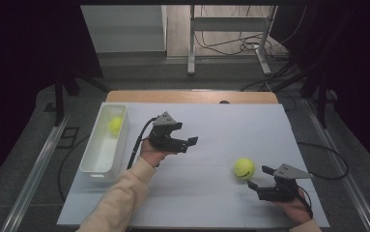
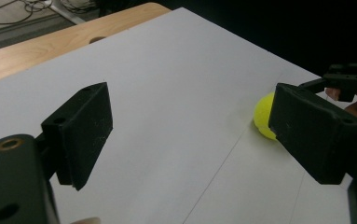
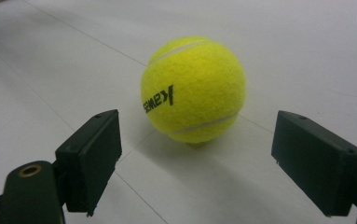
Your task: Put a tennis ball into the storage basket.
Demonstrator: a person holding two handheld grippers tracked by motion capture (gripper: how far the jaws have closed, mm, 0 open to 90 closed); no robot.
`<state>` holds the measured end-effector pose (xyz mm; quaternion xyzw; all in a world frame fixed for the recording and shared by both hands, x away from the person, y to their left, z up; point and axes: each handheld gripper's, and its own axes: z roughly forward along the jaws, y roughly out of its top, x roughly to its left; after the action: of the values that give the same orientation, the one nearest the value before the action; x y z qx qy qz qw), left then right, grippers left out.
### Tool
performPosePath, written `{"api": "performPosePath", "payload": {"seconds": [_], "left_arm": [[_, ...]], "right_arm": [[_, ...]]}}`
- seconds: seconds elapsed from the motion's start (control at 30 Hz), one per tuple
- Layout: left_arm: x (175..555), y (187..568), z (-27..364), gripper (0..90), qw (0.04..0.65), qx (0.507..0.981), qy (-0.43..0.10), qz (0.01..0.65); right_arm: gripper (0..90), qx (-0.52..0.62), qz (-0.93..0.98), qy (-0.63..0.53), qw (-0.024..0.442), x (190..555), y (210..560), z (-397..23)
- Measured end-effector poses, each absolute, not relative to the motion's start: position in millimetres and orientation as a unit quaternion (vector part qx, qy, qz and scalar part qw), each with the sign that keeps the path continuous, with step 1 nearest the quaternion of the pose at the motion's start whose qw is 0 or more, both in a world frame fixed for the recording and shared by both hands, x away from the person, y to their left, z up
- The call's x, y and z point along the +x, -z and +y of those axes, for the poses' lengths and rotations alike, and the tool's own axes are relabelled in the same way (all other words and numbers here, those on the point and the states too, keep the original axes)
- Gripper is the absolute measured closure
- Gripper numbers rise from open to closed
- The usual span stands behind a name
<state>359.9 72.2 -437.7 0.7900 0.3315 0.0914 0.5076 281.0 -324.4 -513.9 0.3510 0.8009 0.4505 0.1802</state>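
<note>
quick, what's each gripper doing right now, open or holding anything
Left gripper: open, holding nothing.
Right gripper: open, jaws apart just short of the tennis ball, not touching it.

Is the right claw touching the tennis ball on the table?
Apart. The right gripper view shows the tennis ball ahead of the open right claw, white table between them.
</note>
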Motion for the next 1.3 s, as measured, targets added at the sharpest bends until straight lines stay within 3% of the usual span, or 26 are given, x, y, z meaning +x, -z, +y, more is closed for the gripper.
{"api": "performPosePath", "payload": {"seconds": [1.3], "left_arm": [[367.4, 468.2, 16.8, 14.0, 0.481, 0.823, -0.052, 0.298]], "right_arm": [[16.3, 0.354, 0.801, -0.446, 0.185, 279.2, 514.3, -325.7]]}}
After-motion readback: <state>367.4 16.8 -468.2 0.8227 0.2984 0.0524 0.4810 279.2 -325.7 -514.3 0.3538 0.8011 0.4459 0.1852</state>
